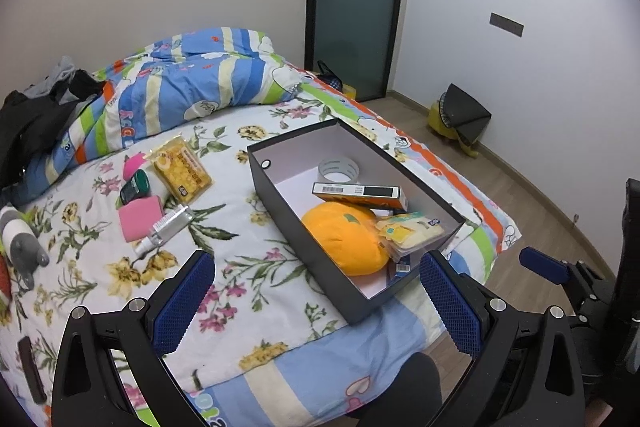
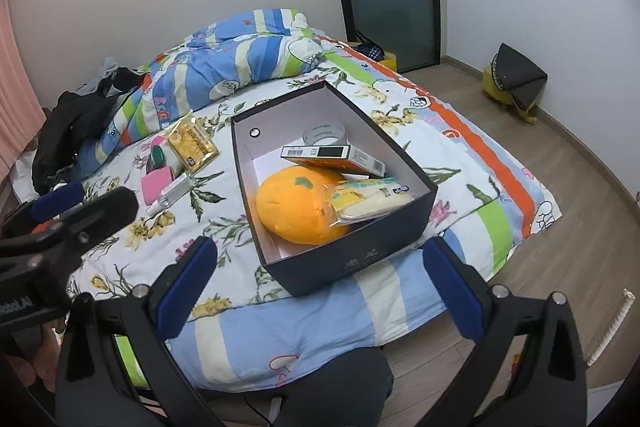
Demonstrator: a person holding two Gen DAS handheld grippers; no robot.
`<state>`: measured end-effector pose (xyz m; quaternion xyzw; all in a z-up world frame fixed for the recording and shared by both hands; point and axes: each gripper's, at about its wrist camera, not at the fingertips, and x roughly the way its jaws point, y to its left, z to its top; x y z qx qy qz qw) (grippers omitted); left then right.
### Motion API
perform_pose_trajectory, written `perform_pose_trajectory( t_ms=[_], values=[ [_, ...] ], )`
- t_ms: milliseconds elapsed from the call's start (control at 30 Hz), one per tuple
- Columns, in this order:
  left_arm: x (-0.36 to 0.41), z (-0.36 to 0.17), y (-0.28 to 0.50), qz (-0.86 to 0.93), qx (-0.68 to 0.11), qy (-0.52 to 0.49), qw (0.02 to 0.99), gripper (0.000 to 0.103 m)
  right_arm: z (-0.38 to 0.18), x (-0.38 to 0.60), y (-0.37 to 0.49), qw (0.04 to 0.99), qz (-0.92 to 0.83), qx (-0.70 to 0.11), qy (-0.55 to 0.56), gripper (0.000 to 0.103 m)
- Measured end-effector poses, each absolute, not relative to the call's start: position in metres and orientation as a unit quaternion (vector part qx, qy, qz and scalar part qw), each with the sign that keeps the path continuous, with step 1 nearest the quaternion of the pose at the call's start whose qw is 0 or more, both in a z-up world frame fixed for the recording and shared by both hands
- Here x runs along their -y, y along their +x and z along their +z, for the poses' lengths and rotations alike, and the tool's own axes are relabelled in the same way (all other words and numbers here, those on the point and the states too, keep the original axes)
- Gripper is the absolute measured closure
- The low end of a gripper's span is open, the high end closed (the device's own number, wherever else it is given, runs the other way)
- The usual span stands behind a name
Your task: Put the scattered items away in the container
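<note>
Both the left gripper (image 1: 316,303) and right gripper (image 2: 320,291) are being held wide apart, empty. The box (image 1: 340,279) is being crowded; the clear bottle (image 1: 166,229), possibly slippery, may be dropped.

Home bedroom: bed (image 1: 248,291), quilt (image 1: 192,83)
</note>
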<state>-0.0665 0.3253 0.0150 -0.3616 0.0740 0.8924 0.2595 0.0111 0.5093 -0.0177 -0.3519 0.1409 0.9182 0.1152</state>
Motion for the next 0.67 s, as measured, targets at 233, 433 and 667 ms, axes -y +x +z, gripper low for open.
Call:
perform_pose_trajectory(
  t_ms=[233, 433, 667],
  values=[
    [-0.327, 0.015, -0.066, 0.891, -0.075, -0.361, 0.264, 0.001, -0.028, -0.514, 0.007, 0.118, 0.914, -0.143, -0.361, 0.000],
    [-0.329, 0.015, -0.065, 0.894, -0.072, -0.356, 0.264, 0.001, -0.033, -0.511, 0.001, 0.115, 0.914, -0.137, -0.365, 0.000],
    [-0.331, 0.014, -0.063, 0.892, -0.070, -0.357, 0.267, 0.001, -0.036, -0.510, -0.002, 0.113, 0.913, -0.137, -0.367, 0.000]
  ],
)
